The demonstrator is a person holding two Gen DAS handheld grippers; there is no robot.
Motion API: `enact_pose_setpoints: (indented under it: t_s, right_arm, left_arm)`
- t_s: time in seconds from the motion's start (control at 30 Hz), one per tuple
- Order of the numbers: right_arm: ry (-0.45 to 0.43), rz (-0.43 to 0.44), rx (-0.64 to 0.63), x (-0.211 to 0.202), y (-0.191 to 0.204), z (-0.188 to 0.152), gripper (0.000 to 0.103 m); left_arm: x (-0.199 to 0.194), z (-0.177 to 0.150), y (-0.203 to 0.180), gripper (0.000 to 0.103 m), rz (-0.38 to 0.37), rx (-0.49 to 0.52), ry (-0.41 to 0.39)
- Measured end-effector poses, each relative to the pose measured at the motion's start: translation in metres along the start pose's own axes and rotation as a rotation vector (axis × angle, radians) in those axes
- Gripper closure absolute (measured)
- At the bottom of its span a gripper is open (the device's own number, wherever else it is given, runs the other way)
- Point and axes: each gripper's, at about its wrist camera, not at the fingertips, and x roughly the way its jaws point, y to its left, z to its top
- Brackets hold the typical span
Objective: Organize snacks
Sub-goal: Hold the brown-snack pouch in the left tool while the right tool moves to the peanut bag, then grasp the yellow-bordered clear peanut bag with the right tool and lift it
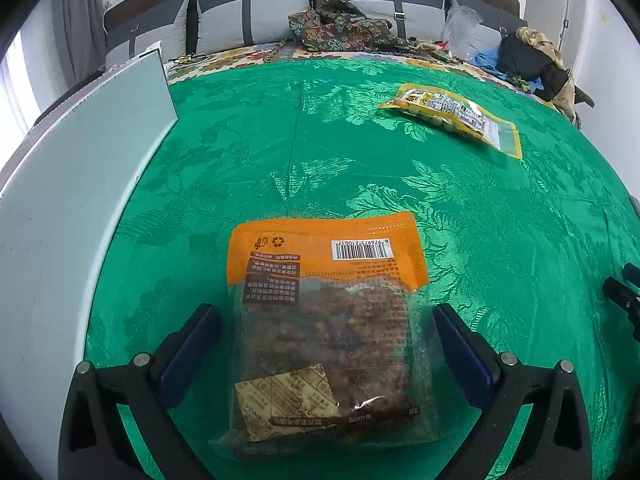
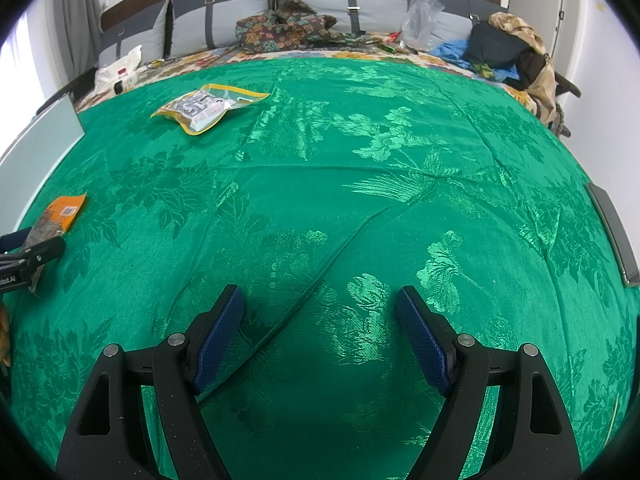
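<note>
An orange-topped clear snack bag (image 1: 326,332) of brown nuts lies flat on the green cloth (image 1: 320,152). My left gripper (image 1: 326,312) is open, its blue pads (image 1: 192,344) standing a little off both sides of the bag. A yellow snack bag (image 1: 452,116) lies further back to the right. In the right wrist view my right gripper (image 2: 320,300) is open over bare cloth with nothing between its fingers. There the yellow bag (image 2: 208,108) sits far left and the orange bag (image 2: 56,216) shows at the left edge beside the left gripper's finger (image 2: 36,254).
A pale grey-green board (image 1: 80,184) stands along the cloth's left side. Behind the cloth are grey cushions (image 1: 256,12), patterned fabric (image 1: 340,28), a plastic bag (image 1: 460,28) and piled clothes (image 1: 532,56). A dark flat object (image 2: 612,232) lies at the right edge.
</note>
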Motion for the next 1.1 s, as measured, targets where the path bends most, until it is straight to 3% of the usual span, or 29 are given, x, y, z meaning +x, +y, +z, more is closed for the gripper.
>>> enact_pose_setpoints:
  t_s: [0.27,0.37,0.53,0.67,0.8,0.93,1.0,1.1]
  right_arm:
    - [0.002,0.010,0.000,0.000,0.000,0.000,0.019]
    - [0.046,0.049,-0.066,0.003,-0.001,0.012,0.021]
    - [-0.081,0.198,-0.142,-0.012,0.007,0.083,0.020]
    - [-0.002,0.349,-0.298,0.021,0.055,0.154,0.020]
    - [0.103,0.316,-0.487,0.077,0.117,0.186,0.021]
    - [0.201,0.201,-0.552,0.126,0.150,0.192,0.021]
    - [0.248,0.177,-0.515,0.139,0.146,0.193,0.019]
    - [0.289,0.197,-0.329,0.145,0.125,0.204,0.019]
  left_arm:
    - [0.000,0.000,0.000,0.000,0.000,0.001,0.000]
    - [0.000,0.000,0.000,0.000,-0.001,0.000,0.000]
    - [0.000,-0.001,-0.001,0.000,-0.001,0.001,-0.001]
    - [0.000,-0.001,-0.001,0.000,-0.001,0.000,-0.001]
    - [0.000,-0.001,-0.001,0.000,-0.002,0.000,-0.001]
    - [0.000,-0.001,-0.001,0.000,-0.005,0.002,-0.001]
    - [0.001,0.000,-0.002,0.000,-0.007,0.004,-0.001]
    - [0.002,0.001,-0.004,0.000,-0.008,0.005,0.000]
